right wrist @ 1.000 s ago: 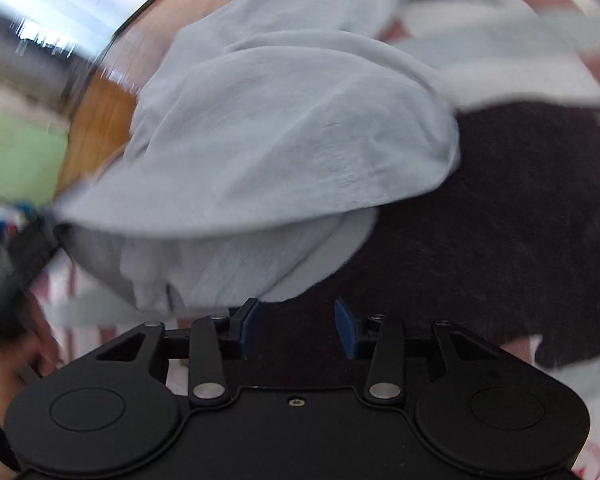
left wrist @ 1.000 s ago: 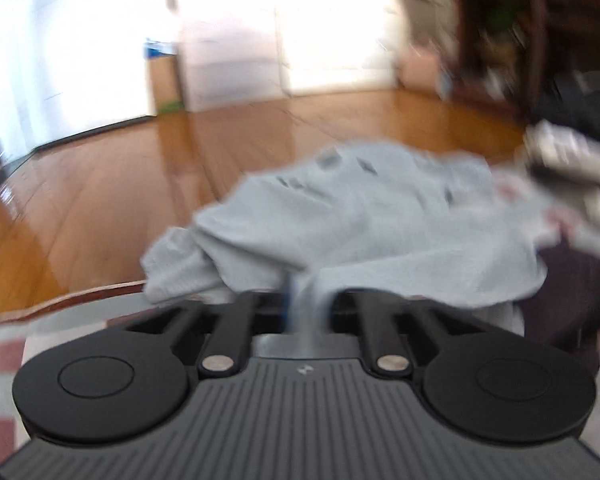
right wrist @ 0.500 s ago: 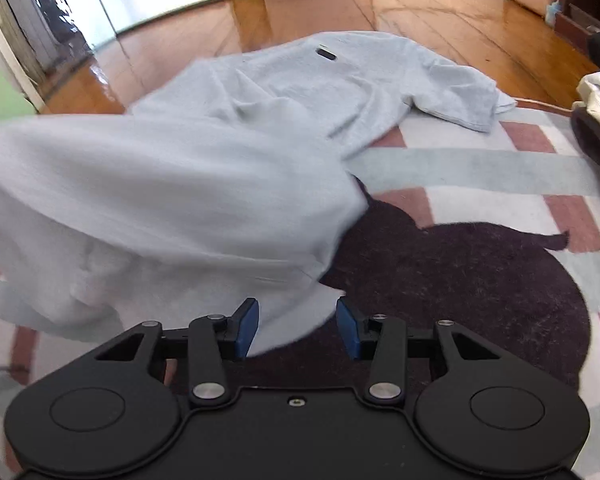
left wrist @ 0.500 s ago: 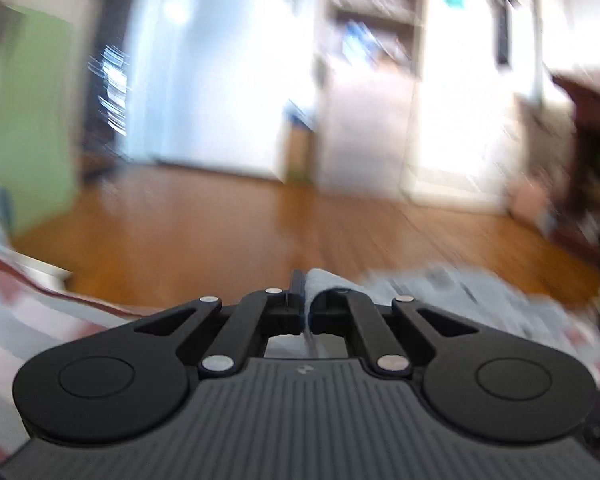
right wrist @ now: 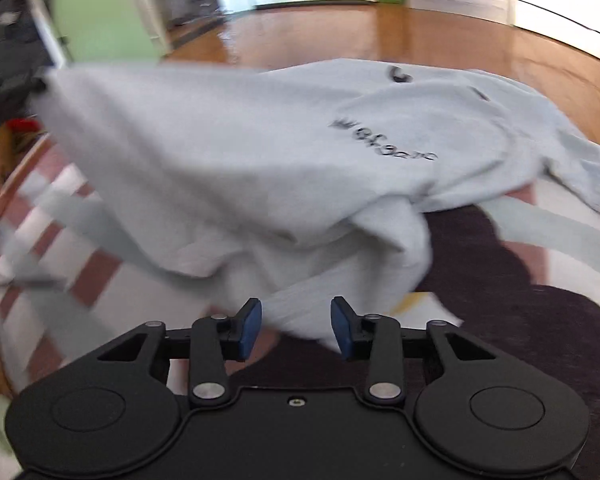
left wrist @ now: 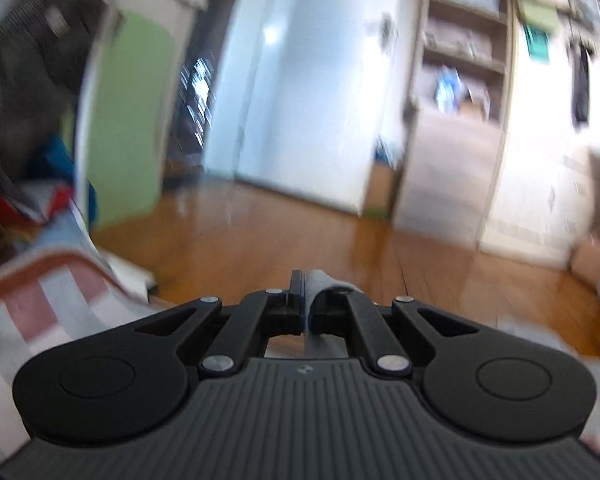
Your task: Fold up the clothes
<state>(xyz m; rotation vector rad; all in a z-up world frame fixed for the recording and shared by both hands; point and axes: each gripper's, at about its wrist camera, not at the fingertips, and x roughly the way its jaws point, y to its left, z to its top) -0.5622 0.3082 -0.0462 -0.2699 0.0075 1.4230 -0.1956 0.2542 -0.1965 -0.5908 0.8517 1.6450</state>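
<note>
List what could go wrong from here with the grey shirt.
1. The left gripper pinches only a thin edge of the grey shirt, so a harder pull might slip it free.
2. The right gripper is open with cloth only lying between its fingers; its jaws have just been closing, so it may catch a bunched fold rather than a clean edge.
3. Part of the shirt lies off the striped rug on the wooden floor and could drag there.

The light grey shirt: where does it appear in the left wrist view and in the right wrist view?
Left wrist: only a small fold of the light grey shirt at lower centre, pinched in the left gripper.
Right wrist: the shirt fills the middle, above the right gripper.
Shared landmark: the wooden floor.
</note>
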